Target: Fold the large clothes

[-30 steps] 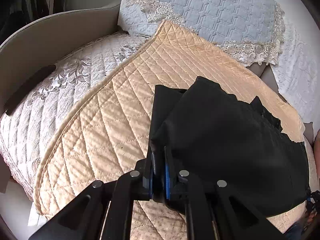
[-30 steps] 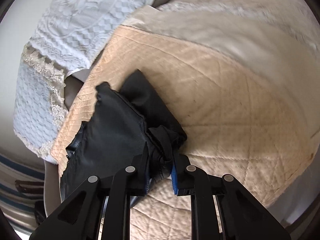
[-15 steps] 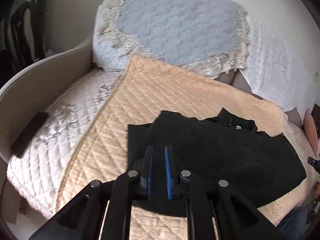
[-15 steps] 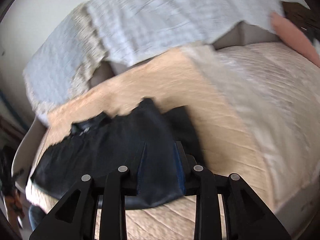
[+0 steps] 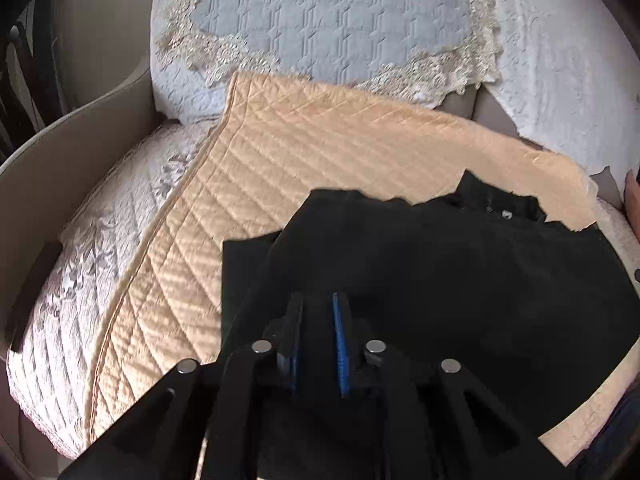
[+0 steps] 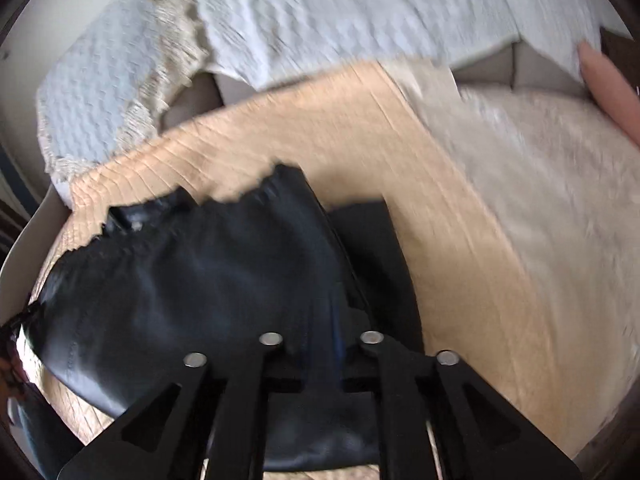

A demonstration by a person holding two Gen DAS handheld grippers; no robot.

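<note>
Black garment [image 5: 460,280] inside peach quilt [image 5: 300,168] edges.

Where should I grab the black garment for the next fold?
Take the black garment by its flat corner sticking out on the peach quilt, coming in from the left. That edge lies thin and exposed, while the rest is bunched layers.

Black garment [image 6: 192,288] lies on peach quilt [image 6: 440,248].

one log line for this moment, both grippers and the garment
phase: fold | left gripper: open, empty | right gripper: blurred, unclear | black garment: lying on peach quilted cover
</note>
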